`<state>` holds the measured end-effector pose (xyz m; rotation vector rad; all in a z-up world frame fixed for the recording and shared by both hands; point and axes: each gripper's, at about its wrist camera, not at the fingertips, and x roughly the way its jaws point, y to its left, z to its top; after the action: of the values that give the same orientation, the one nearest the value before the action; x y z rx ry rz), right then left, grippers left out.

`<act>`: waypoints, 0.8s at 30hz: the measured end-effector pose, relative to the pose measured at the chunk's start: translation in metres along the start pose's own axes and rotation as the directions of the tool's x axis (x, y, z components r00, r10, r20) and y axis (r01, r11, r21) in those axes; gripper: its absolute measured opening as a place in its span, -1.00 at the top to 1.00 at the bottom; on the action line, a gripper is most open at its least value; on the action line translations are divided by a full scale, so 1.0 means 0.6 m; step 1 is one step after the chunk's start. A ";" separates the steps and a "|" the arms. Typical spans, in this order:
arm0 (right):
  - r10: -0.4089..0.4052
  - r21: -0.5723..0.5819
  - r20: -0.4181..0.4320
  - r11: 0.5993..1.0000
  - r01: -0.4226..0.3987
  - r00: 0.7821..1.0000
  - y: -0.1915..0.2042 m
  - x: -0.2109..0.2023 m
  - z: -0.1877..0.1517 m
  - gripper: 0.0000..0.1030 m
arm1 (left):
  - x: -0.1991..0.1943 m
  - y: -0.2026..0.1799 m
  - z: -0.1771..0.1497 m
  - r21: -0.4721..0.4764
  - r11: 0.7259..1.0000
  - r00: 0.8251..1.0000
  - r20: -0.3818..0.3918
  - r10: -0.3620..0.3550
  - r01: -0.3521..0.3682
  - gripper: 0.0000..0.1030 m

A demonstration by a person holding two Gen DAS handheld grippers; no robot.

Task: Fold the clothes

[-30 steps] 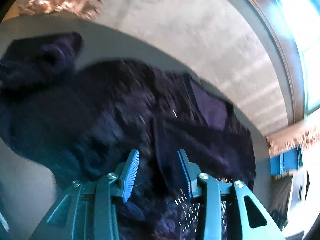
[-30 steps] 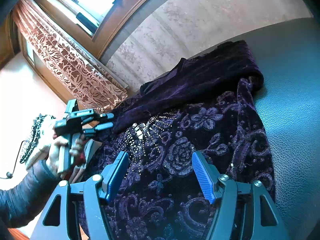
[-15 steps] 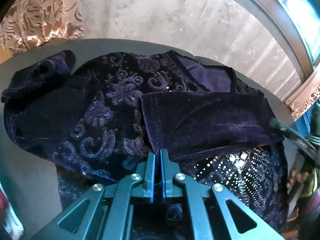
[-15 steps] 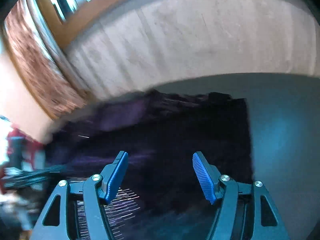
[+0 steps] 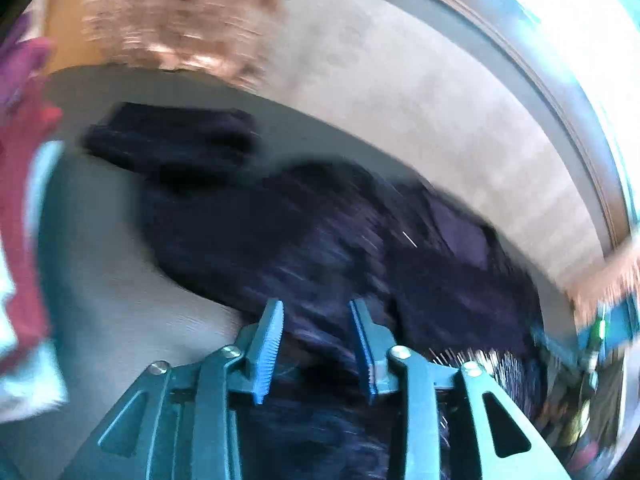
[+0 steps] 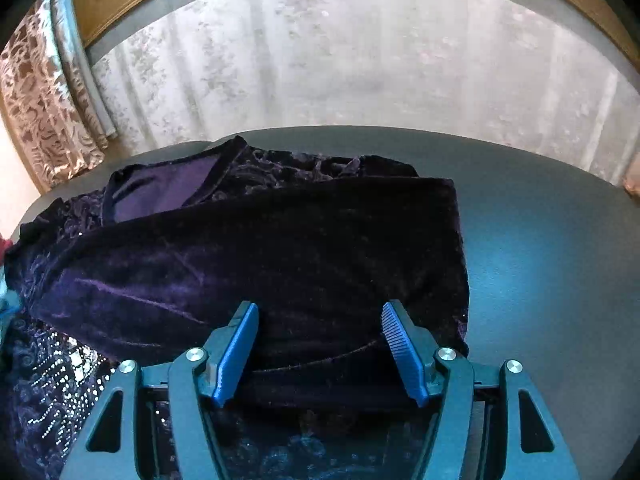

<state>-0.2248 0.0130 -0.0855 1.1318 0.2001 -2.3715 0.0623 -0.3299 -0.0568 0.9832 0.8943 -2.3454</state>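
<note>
A dark purple velvet garment [image 6: 280,240] with embossed flowers and sequins lies spread on the grey table [image 6: 540,240]. One velvet sleeve [image 6: 248,272] is folded across its chest, below the V neckline [image 6: 160,196]. My right gripper [image 6: 318,320] hovers just over that sleeve, jaws wide open, nothing between them. In the blurred left wrist view the same garment [image 5: 320,248] lies ahead, its other sleeve [image 5: 180,140] stretched toward the far left. My left gripper [image 5: 316,316] is above the cloth with its jaws opening and no cloth pinched between them.
A pale patterned wall [image 6: 340,60] rises right behind the table's far edge, with a brown lace curtain [image 6: 36,100] at the left. Red and white cloth [image 5: 20,240] blurs along the left edge of the left wrist view. The other gripper [image 5: 592,336] shows at its right.
My left gripper, shut on the sleeve's edge half a second ago, has let go, opened and pulled back leftward. My right gripper has swung round over the folded sleeve and stayed open.
</note>
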 end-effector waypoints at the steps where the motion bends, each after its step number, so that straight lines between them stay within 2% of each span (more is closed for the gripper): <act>1: 0.002 0.015 0.000 1.000 -0.002 1.000 -0.006 -0.001 0.000 -0.28 | -0.005 0.011 0.015 -0.032 0.999 0.999 0.011 0.031 -0.031 0.10; 4: 0.010 0.040 0.007 0.999 -0.011 1.000 -0.013 -0.005 -0.001 -0.28 | -0.003 0.043 0.061 -0.186 0.975 0.993 -0.005 0.119 -0.118 0.02; 6: 0.003 0.029 0.006 1.000 -0.003 1.000 -0.007 -0.007 -0.002 -0.31 | 0.011 0.060 0.088 -0.281 0.943 0.984 -0.029 0.177 -0.178 -0.04; 10: 0.022 0.031 0.013 0.999 -0.022 1.000 -0.009 -0.011 -0.007 -0.41 | 0.043 0.084 0.132 -0.399 0.879 0.964 -0.053 0.262 -0.261 -0.06; 12: 0.042 0.042 0.020 0.998 -0.042 0.999 -0.012 -0.011 -0.008 -0.44 | 0.058 0.100 0.147 -0.467 0.840 0.958 -0.061 0.280 -0.275 -0.08; 15: 0.061 0.050 0.027 0.997 -0.063 0.998 -0.013 -0.011 -0.009 -0.48 | 0.080 0.125 0.158 -0.559 0.789 0.963 -0.075 0.257 -0.254 -0.17; 19: 0.082 0.056 0.034 0.995 -0.084 0.996 -0.015 -0.012 -0.010 -0.54 | 0.090 0.166 0.157 -0.699 0.675 0.965 -0.093 0.244 -0.238 -0.20; 20: 0.089 0.061 0.037 0.994 -0.091 0.995 -0.016 -0.013 -0.011 -0.56 | 0.088 0.170 0.158 -0.714 0.659 0.964 -0.088 0.252 -0.237 -0.21; 22: 0.106 0.073 0.044 0.991 -0.109 0.993 -0.021 -0.014 -0.010 -0.56 | 0.090 0.176 0.165 -0.725 0.643 0.960 -0.094 0.264 -0.247 -0.22; 23: 0.113 0.078 0.047 0.990 -0.116 0.993 -0.022 -0.014 -0.011 -0.57 | 0.094 0.176 0.170 -0.714 0.649 0.957 -0.107 0.271 -0.263 -0.23; 24: 0.116 0.081 0.048 0.989 -0.120 0.992 -0.023 -0.014 -0.011 -0.57 | 0.101 0.169 0.178 -0.677 0.674 0.949 -0.129 0.286 -0.296 -0.25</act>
<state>-0.2227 0.0303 -0.0841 1.0979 0.0184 -2.3153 0.0350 -0.4847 -0.0846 0.7363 1.3632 -1.5185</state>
